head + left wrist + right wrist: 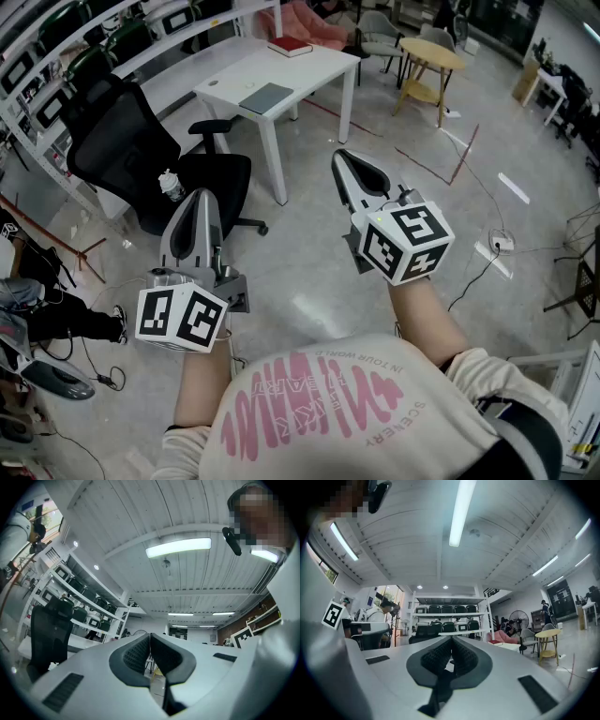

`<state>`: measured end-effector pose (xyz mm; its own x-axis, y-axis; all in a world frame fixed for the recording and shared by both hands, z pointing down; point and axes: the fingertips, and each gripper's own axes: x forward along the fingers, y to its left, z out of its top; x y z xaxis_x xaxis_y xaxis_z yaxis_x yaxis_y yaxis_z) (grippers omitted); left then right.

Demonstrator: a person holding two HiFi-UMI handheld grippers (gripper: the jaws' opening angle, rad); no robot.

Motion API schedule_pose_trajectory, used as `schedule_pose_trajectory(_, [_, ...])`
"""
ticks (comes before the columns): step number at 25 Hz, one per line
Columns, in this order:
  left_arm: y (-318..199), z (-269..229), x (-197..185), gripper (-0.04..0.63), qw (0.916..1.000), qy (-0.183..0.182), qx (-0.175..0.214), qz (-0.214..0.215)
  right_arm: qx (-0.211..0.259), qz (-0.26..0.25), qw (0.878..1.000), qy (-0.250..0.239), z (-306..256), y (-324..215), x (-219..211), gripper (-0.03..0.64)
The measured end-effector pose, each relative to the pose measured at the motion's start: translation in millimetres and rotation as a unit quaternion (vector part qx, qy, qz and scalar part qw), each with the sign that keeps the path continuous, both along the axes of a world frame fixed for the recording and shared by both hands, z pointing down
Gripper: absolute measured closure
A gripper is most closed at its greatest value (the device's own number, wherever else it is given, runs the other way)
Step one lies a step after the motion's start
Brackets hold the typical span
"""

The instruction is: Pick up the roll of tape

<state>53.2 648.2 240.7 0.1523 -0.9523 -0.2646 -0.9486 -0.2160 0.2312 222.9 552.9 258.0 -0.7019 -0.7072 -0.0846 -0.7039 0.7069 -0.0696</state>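
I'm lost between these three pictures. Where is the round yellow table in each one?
Head view: the round yellow table is at the top, right of centre.
Left gripper view: cannot tell; a yellowish scrap low in the middle is too small to identify.
Right gripper view: far right, mid-height.
Shared landmark: the white shelving rack, top left there, left and centre in the gripper views.

Left gripper (202, 195) and right gripper (339, 156) grey, cubes (181, 317) black-and-white patterned; chair (122, 141) black, book (290, 46) seemingly red.

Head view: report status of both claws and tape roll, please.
Left claw shut, empty. Right claw shut, empty. Tape roll not surely seen; maybe small ring on white table. Black office chair stands near.
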Motion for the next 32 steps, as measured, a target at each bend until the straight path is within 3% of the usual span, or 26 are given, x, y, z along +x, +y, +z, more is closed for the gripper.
schedule_pose_trajectory(13, [1, 7, -37, 0.571, 1.0, 0.001, -0.004, 0.006, -0.007, 0.003, 1.0, 0.004, 7, 0, -36, 0.601])
schedule_pose_trajectory(24, [12, 20, -100, 0.571, 0.9998, -0.006, -0.012, 0.015, -0.017, 0.01, 1.0, -0.012, 26, 11, -99, 0.6])
schedule_pose_trajectory(32, [13, 40, -133, 0.571, 0.9994, 0.021, -0.023, 0.016, -0.022, -0.006, 1.0, 0.005, 43, 9, -138, 0.6])
